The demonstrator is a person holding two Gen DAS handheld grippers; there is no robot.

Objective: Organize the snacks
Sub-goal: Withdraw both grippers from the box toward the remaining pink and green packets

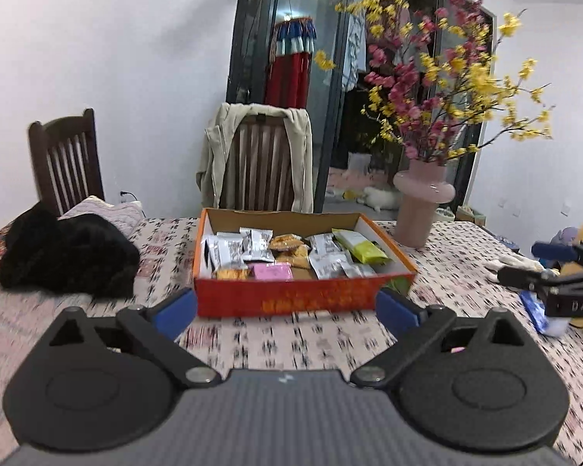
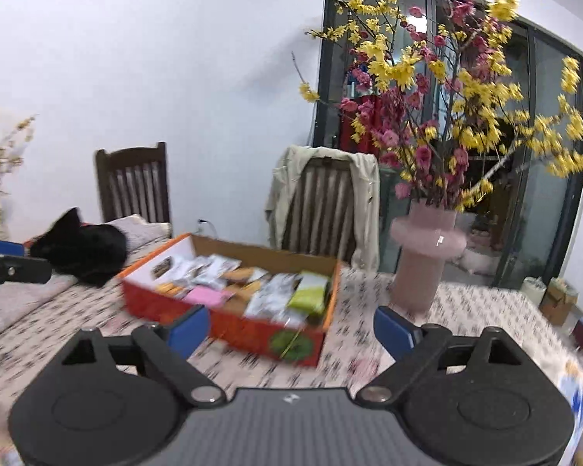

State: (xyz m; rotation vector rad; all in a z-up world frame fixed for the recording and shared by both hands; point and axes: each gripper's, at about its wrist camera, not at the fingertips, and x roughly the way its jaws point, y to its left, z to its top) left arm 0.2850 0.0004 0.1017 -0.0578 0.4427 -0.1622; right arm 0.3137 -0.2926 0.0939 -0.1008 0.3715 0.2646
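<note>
Ahead of the left gripper [image 1: 285, 308], an orange box [image 1: 291, 299] of wrapped snacks [image 1: 287, 252] was seen on the patterned bench [image 1: 291, 343]. Its blue-padded fingers [image 1: 175, 310] were spread wide, nothing being held or touched between them; the box's front wall was framed between their tips. The right gripper [image 2: 291, 328] was likewise held wide apart and empty above the bench, the box lying beyond and slightly left of its fingers. A pink vase [image 2: 425, 262] of flowers was seen past the right finger, and a black garment [image 1: 66, 256] beyond the left.
</note>
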